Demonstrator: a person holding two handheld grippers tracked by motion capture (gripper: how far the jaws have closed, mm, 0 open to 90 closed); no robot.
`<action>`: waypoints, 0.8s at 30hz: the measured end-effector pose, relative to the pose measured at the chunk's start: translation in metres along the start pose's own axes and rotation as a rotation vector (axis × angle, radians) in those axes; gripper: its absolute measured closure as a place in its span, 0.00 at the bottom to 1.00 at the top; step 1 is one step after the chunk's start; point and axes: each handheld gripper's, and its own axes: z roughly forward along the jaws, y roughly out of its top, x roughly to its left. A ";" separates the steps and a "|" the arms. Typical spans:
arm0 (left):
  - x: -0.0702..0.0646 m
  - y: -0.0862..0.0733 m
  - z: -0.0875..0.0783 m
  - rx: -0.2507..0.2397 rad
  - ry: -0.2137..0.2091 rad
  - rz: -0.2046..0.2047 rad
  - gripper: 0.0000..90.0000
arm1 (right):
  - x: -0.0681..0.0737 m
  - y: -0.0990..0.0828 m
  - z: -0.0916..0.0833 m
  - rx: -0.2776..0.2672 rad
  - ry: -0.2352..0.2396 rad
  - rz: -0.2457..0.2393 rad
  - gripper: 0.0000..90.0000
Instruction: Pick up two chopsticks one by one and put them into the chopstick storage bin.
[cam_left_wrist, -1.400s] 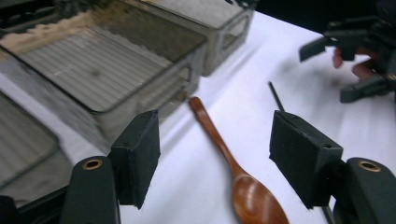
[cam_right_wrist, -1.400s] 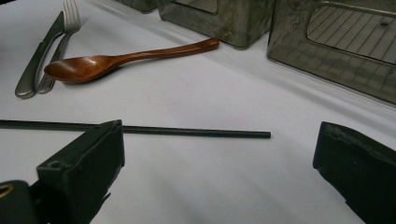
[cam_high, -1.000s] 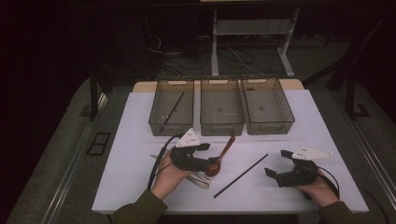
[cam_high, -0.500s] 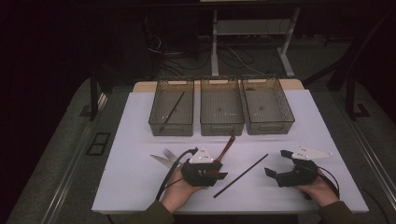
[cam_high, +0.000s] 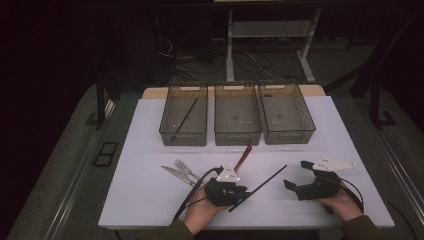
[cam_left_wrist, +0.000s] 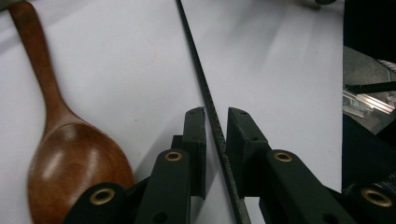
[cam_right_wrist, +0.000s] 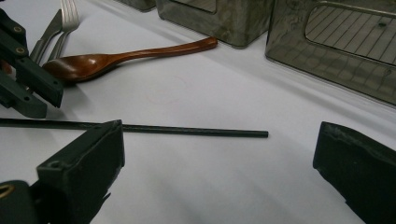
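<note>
Left hand-held gripper (cam_left_wrist: 215, 123) closing round black stick (cam_left_wrist: 201, 79) near desk (cam_high: 150, 150) front edge, pads not quite touching. Right hand-held gripper (cam_right_wrist: 219, 154) wide open, empty.

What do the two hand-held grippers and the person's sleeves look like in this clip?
Both the left gripper and the right gripper are black two-jaw tools with flat rectangular pads, brass-coloured pivot rivets, a pale grey three-cornered plate on top and a black trailing cable. The sleeves look dark olive green.

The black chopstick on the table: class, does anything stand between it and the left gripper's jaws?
Nothing visible does. The left gripper straddles the black chopstick, its jaws just closing, slim gaps remaining. The wooden spoon lies off to one side.
</note>
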 end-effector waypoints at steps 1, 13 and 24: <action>-0.001 0.000 0.001 0.001 -0.002 -0.003 0.85 | 0.000 0.000 0.000 0.000 -0.001 -0.001 0.02; -0.004 -0.002 0.008 0.023 0.007 0.014 0.89 | -0.001 0.000 0.000 -0.001 -0.002 -0.002 0.02; -0.001 -0.001 0.006 0.037 0.058 0.032 0.94 | -0.001 0.000 -0.001 -0.003 -0.002 -0.003 0.02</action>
